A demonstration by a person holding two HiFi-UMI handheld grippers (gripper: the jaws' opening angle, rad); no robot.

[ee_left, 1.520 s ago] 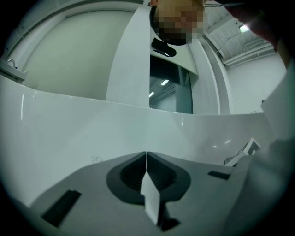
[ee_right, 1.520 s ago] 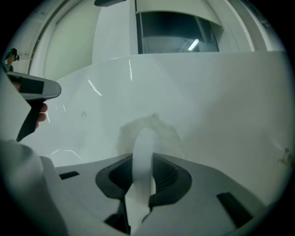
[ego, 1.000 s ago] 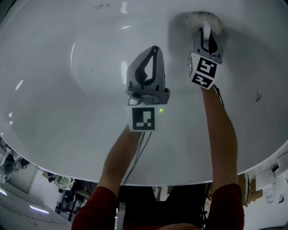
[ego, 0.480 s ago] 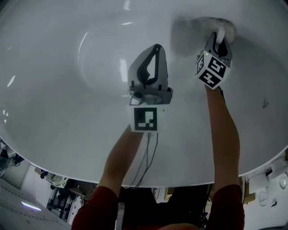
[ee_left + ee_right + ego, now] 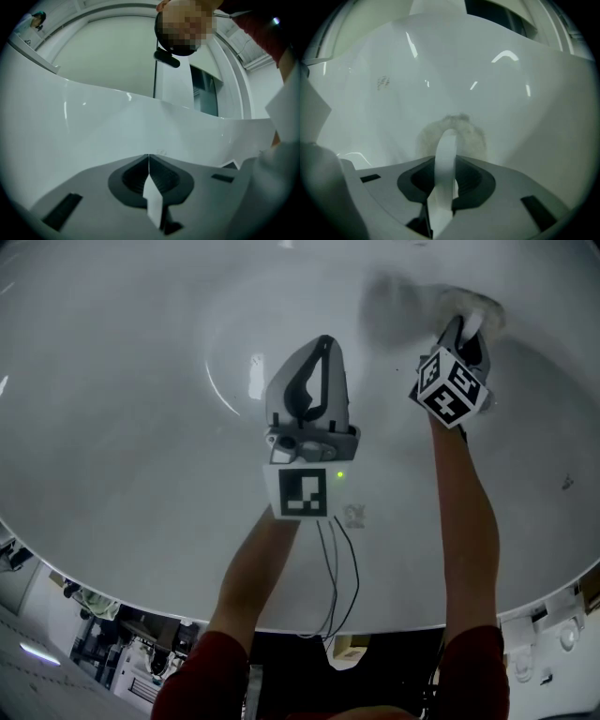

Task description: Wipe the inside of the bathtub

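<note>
White glossy tub (image 5: 112,427) seen from above, with two hand-held grippers reaching inside and the right one pressing a fluffy pad to the far wall.

The tub fills the view, its curved wall bare and shiny. The left gripper (image 5: 323,343) hovers mid-tub, jaws closed together on nothing. The right gripper (image 5: 461,326), further in and to the right, is clamped on the white strap (image 5: 446,154) of the pale pad (image 5: 473,307), which sits against the wall just past its jaws. Likely risks: the strap looks thin and smooth, so a hard sideways stroke could pull it from the jaws or twist the pad off flat. Pressing too steeply could bring the hard jaws onto the tub and scrape it.
</note>
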